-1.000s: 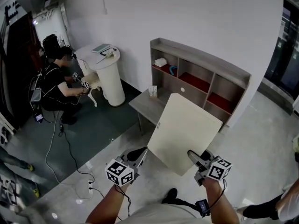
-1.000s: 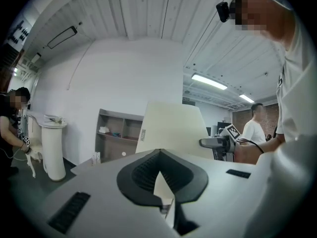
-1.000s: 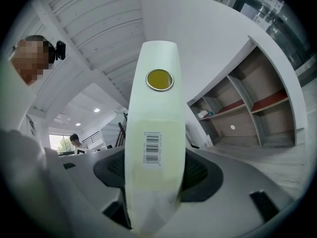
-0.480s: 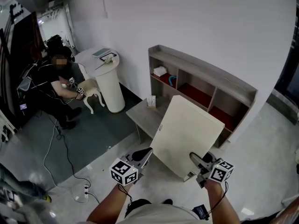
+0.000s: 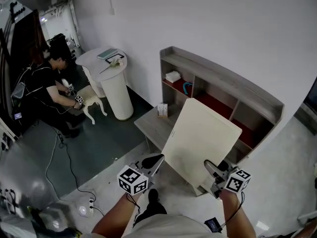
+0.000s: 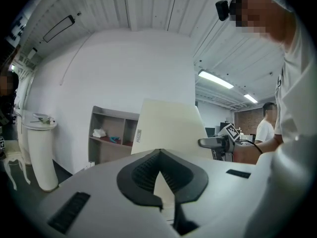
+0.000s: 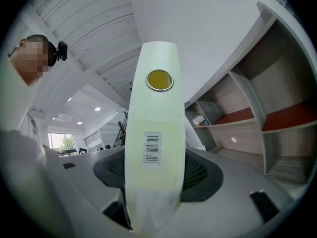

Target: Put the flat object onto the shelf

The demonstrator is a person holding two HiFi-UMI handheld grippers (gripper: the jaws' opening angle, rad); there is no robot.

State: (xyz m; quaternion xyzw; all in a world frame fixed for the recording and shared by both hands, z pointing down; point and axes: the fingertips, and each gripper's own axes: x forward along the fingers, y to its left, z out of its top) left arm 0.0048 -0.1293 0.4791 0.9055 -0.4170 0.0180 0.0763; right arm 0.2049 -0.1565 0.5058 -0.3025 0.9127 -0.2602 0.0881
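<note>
Since a second ago the crouching person [image 5: 42, 90] sits further left in the head view. The board [image 5: 200, 143], at centre frame, now overlaps the lower compartments of the shelf [image 5: 223, 81], which looms larger. Counted: one person, one round table [image 5: 116, 93], one bench [image 5: 151, 123], one board, one shelf, two grippers. The left gripper [image 5: 154, 159], lower centre-left, has its jaws drawn together at the board's lower-left edge. The right gripper [image 5: 212, 168], lower right, clamps the board's near edge.
</note>
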